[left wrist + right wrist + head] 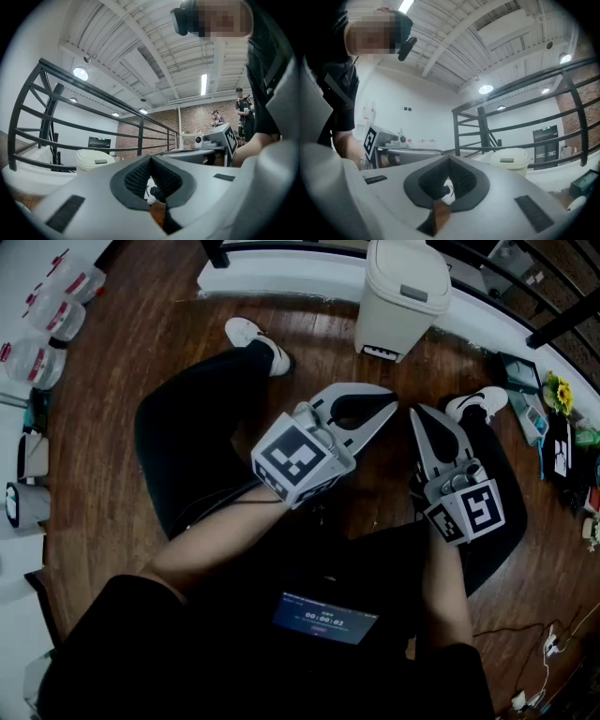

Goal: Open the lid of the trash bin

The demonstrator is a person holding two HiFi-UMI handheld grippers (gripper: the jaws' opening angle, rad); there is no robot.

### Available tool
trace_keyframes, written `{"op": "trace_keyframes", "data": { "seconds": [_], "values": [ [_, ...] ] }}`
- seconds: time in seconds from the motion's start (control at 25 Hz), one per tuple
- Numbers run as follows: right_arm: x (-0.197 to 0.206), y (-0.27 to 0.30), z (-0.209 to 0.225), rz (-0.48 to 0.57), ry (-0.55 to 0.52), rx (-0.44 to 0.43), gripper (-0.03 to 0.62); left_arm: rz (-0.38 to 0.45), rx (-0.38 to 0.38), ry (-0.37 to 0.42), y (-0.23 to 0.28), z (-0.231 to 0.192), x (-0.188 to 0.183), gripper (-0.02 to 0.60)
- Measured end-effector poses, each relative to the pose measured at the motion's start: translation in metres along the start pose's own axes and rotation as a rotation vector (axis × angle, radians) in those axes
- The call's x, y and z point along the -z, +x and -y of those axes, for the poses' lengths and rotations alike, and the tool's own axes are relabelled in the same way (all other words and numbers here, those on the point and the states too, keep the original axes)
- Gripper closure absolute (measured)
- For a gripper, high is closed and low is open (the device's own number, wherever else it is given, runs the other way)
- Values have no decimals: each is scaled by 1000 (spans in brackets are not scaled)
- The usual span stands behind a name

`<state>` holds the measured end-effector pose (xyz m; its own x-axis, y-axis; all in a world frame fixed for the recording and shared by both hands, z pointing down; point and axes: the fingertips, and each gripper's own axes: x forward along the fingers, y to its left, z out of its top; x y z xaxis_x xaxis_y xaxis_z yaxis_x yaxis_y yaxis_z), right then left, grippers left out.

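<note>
At the far left of the head view, clear containers with red caps [52,310] are being shown beside the wooden floor [103,474]. A white shoe [251,337] is being rested on that floor. The left gripper [386,405] is being held low over the person's dark-trousered legs, its jaws being kept together with nothing between them, as its own view shows [151,158]. The trash bin [403,296] is being left standing beyond both grippers, against the white ledge [281,277] under the black railing, its lid [408,273] being kept down; it is well apart from either gripper. The right gripper [415,412] is being held just beside the left, jaws likewise being pressed together on nothing [450,158]. A second white shoe [478,404] is being shown to its right.
</note>
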<state>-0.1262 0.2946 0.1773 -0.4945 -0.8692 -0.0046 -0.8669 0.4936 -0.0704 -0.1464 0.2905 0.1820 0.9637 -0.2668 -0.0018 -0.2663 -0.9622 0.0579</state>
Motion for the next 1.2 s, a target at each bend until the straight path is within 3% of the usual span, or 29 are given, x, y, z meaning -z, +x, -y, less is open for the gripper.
{"op": "trace_keyframes", "data": {
  "seconds": [0.2,0.64,0.76,0.92,1.2],
  "values": [
    [4,26,28,-46,15,6,573,-70,-43,-6,28,-30,21,548],
    [37,112,155,-119,37,34,574,-84,-153,-103,130,-147,75,548],
    [64,133,191,-163,70,34,574,-115,-147,-95,159,-172,104,548],
    [113,150,228,-256,117,33,574,-229,-158,-98,180,-193,160,546],
    [181,177,283,-288,193,23,573,-286,-322,-232,203,-257,224,546]
  ]
}}
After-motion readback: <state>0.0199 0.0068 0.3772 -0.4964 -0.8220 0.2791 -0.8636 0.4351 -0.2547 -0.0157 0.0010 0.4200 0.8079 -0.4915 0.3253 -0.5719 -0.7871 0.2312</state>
